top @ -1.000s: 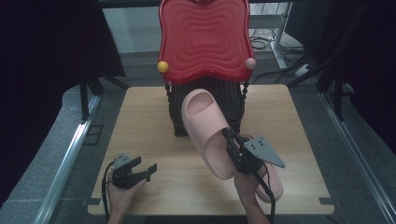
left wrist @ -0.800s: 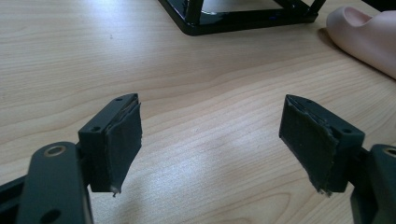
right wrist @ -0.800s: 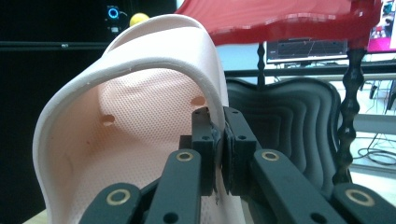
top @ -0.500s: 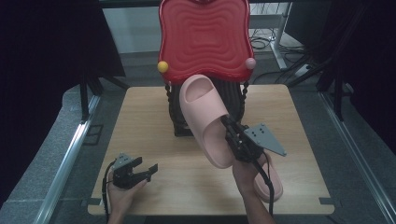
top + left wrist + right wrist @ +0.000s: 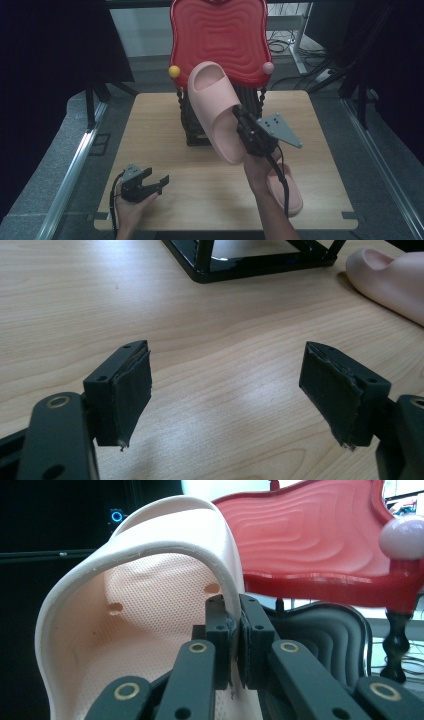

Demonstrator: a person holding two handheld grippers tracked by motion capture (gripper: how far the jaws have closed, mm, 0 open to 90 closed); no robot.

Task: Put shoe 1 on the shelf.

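The rack (image 5: 220, 100) is standing at the table's (image 5: 150, 120) twelve o'clock edge, its top shelf (image 5: 218, 35) sitting above a lower shelf (image 5: 320, 630). A raised slipper (image 5: 217, 107) is hanging in front of the rack, its toe end pointing toward eleven o'clock and its heel end toward five. The right gripper (image 5: 242, 117) is sitting at that slipper's three o'clock side, pinching its strap edge. A second slipper (image 5: 287, 190) is lying on the table at five o'clock, partly behind the right hand (image 5: 262, 170). The left gripper (image 5: 157, 181) is resting at seven o'clock, well apart from both slippers, its jaws standing wide over bare table.
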